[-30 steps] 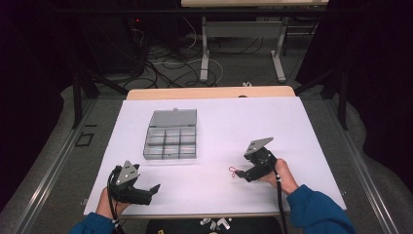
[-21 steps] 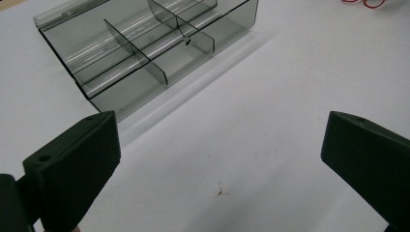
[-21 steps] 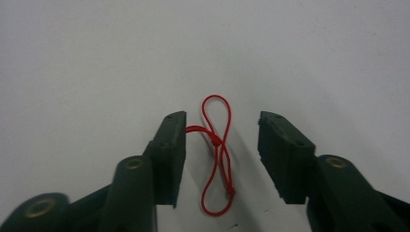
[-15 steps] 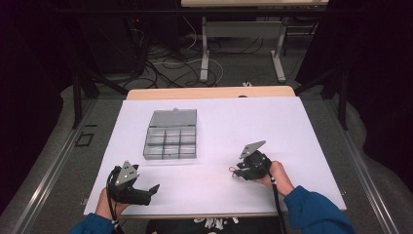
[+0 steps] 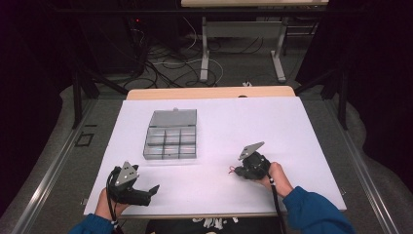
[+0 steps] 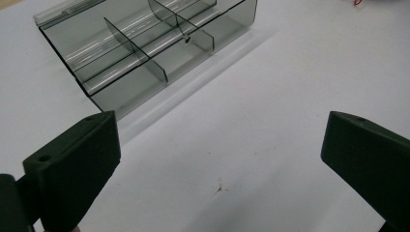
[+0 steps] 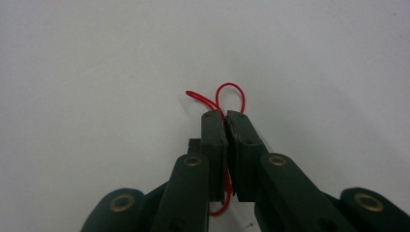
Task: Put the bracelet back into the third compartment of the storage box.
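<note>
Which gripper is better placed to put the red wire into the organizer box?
Right. The right gripper is shut on the red wire. The left gripper is open, holding nothing, though the organizer box sits on its side.

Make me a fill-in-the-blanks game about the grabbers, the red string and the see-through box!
1. The right gripper has its jaws shut on a thin wire whose colour is ____.
2. The left gripper has its jaws ____, with nothing between them.
3. The clear compartment box has its lid ____.
4. The box sits on a table cover whose colour is ____.

Missing words: red; open; open; white
</note>
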Demonstrator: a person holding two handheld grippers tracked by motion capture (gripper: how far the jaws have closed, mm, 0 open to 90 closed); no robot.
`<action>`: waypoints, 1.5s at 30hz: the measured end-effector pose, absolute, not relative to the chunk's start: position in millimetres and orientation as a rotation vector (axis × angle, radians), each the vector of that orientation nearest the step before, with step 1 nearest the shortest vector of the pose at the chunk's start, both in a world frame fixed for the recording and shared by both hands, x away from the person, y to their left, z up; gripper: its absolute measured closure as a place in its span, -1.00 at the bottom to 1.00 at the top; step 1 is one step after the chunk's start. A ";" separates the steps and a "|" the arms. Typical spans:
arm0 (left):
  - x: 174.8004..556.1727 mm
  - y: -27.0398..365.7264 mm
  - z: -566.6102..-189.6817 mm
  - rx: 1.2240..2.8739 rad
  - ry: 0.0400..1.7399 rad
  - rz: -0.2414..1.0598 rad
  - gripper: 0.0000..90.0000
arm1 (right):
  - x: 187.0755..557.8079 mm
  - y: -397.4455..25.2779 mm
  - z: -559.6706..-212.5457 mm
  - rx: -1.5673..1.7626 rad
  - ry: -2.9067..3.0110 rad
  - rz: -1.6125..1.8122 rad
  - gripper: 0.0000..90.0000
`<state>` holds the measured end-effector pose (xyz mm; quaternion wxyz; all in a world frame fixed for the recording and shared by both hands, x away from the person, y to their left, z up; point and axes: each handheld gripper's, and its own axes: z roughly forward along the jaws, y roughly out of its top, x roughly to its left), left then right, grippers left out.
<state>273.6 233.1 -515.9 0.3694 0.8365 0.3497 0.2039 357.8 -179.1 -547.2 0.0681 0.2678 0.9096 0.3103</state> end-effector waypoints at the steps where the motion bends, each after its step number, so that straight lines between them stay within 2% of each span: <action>1: 273.7 233.1 -515.8 2.148 0.895 0.524 -0.99 | 357.6 -179.2 -547.6 0.823 2.731 0.936 0.93; 20: 272.4 234.5 -514.9 2.139 0.894 0.529 -0.99 | 345.3 -185.5 -528.4 0.837 2.629 1.023 0.94; 45: 272.4 234.6 -515.2 2.133 0.900 0.529 -0.99 | 349.1 -187.8 -506.3 0.838 2.536 1.102 0.95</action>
